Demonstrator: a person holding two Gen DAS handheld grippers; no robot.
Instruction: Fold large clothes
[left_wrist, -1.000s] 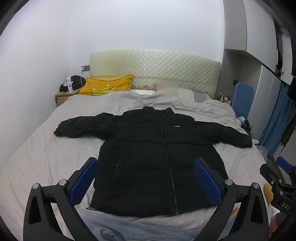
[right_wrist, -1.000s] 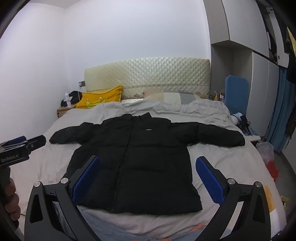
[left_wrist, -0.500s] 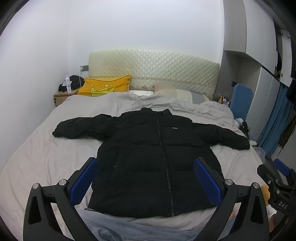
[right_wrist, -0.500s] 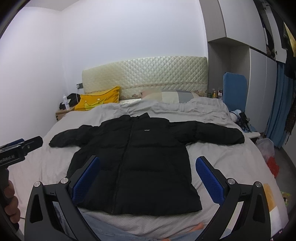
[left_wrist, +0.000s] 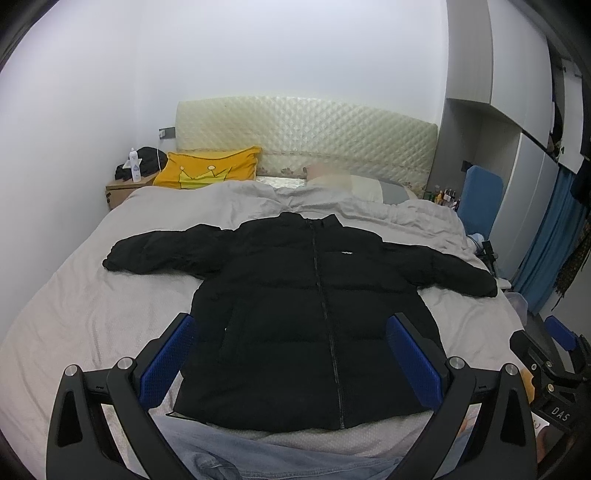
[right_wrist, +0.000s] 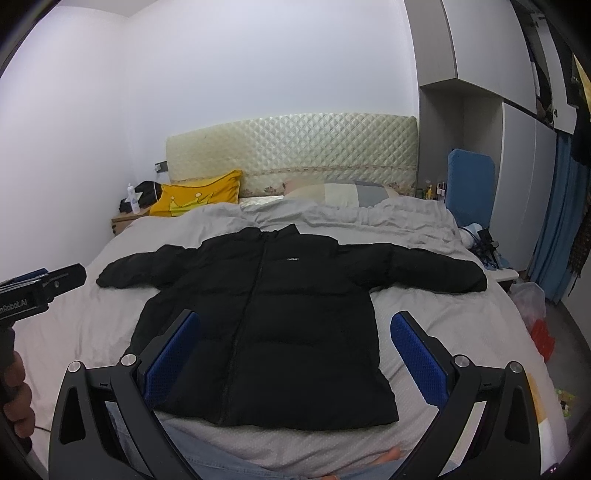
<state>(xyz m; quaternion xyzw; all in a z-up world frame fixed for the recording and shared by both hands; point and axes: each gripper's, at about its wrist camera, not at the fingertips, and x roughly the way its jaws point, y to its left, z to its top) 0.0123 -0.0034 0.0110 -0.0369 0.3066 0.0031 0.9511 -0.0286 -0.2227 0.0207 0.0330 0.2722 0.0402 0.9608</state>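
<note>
Fingers (left_wrist: 173, 354) of the left gripper (left_wrist: 291, 354), blue-padded and black-framed, stand spread wide and empty; the right gripper (right_wrist: 295, 354) is spread the same way, holding nothing. Both hang above the near hem, probably so the whole garment can be sized up before a first grasp. Beyond them the black quilted puffer jacket (left_wrist: 314, 302) lies zipped and face up on the grey-sheeted bed (left_wrist: 66, 314), sleeves stretched left and right, ready for folding.
</note>
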